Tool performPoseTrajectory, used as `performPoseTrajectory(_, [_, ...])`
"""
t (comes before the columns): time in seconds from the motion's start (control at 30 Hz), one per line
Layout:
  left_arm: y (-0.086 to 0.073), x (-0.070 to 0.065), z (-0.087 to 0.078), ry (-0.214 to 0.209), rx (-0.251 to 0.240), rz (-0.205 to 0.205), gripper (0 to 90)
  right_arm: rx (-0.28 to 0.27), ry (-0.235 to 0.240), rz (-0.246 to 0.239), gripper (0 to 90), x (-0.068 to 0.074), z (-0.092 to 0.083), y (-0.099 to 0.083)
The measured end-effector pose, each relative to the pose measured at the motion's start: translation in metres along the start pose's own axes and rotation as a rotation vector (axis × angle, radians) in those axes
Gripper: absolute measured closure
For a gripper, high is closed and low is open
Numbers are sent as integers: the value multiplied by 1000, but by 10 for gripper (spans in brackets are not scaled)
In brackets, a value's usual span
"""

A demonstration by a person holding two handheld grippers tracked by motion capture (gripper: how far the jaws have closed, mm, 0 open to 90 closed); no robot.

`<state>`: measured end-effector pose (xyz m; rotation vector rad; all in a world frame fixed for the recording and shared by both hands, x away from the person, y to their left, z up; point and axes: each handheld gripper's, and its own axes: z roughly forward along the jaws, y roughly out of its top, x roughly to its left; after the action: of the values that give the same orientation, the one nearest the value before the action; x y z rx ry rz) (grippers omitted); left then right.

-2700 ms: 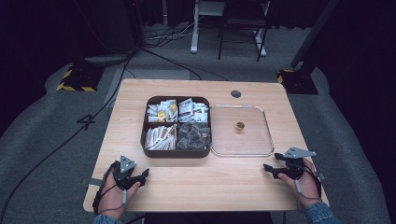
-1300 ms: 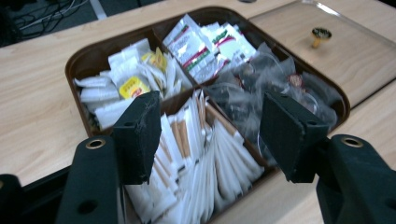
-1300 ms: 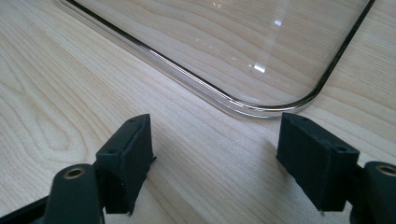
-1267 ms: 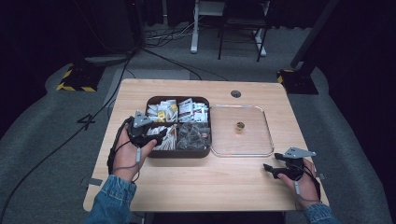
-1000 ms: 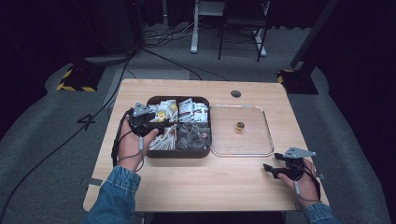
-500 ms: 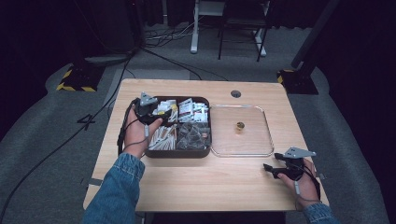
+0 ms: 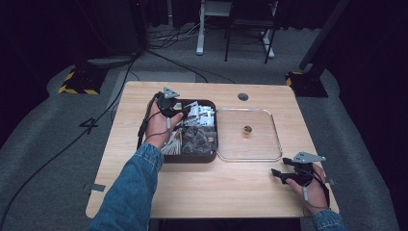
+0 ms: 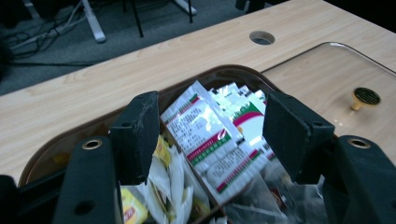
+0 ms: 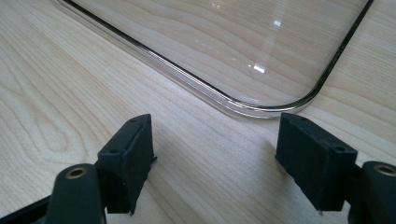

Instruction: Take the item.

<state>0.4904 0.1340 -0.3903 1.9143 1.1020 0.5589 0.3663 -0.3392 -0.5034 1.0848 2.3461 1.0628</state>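
High view: I am hovering my left tool (image 7: pixel 174 111) over the brown box's (image 7: pixel 211 153) far-left compartment, while my right tool (image 7: pixel 285 176) is resting on the surface (image 7: pixel 226 192) near the clear lid (image 7: pixel 269 156) beside the box.

Left gripper view: jaws are gaping around the red-and-green sachets (image 8: pixel 205 135); next I judge lowering and pinching one.

Right gripper view: jaws are spread, empty.
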Motion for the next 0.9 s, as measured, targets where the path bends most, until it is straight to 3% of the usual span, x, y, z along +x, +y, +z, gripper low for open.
performPoseTrajectory(0.23, [-2,4,18,1,0,-42,380,-2,-2,5,286,0,0,0])
performPoseTrajectory(0.37, [-4,3,24,-35,-25,-111,384,-2,-3,6,287,0,0,0])
performPoseTrajectory(0.67, [-6,-7,45,-28,36,-76,387,-1,-3,3,287,-1,1,1])
performPoseTrajectory(0.73, [-8,-8,55,-37,49,-105,393,-2,-3,4,287,-1,1,1])
performPoseTrajectory(0.9, [-9,-11,65,-29,71,-95,395,-2,-2,3,287,-1,2,1])
